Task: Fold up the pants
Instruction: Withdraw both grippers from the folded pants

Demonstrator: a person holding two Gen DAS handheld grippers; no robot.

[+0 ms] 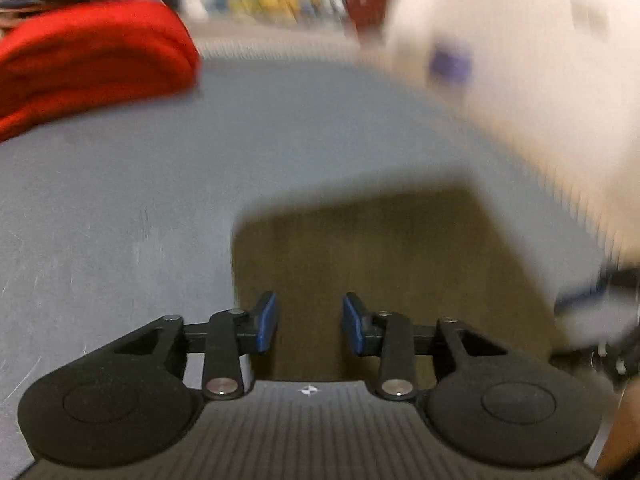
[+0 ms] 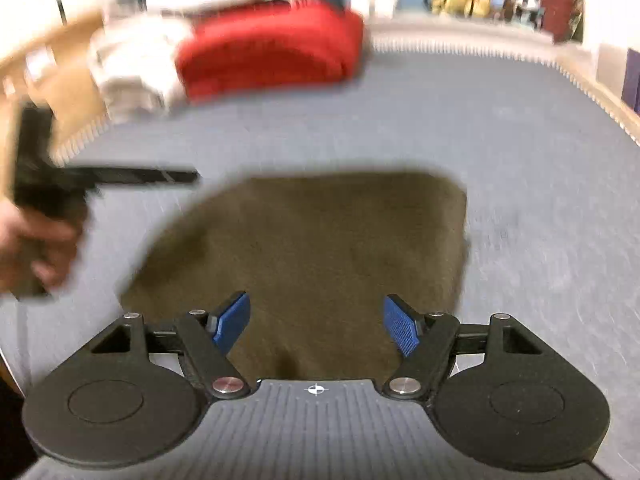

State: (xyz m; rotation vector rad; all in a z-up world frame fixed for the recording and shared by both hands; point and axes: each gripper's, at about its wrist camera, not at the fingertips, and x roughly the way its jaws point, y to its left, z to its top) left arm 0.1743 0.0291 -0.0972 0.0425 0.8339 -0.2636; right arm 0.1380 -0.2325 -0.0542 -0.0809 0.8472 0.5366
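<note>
Both claws hover empty over folded olive-brown pants (image 2: pixel 304 256) at frame centre on a grey surface (image 2: pixel 520 160): left gripper (image 1: pixel 310 322) narrowly parted, right gripper (image 2: pixel 316 326) spread wide. Red folded cloth (image 2: pixel 268 48) lies upper left.

Olive-brown pants (image 2: pixel 312 248), folded into a flat rectangle on grey surface

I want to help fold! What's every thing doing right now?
Brown pants: folded into a flat block on the grey surface, not gripped.
Left gripper: jaws apart, nothing between them, over the pants' edge.
Right gripper: jaws wide, empty, above the pants.
Red cloth: folded, lying at the far side.
White cloth: piled beside the red one, blurred.
</note>
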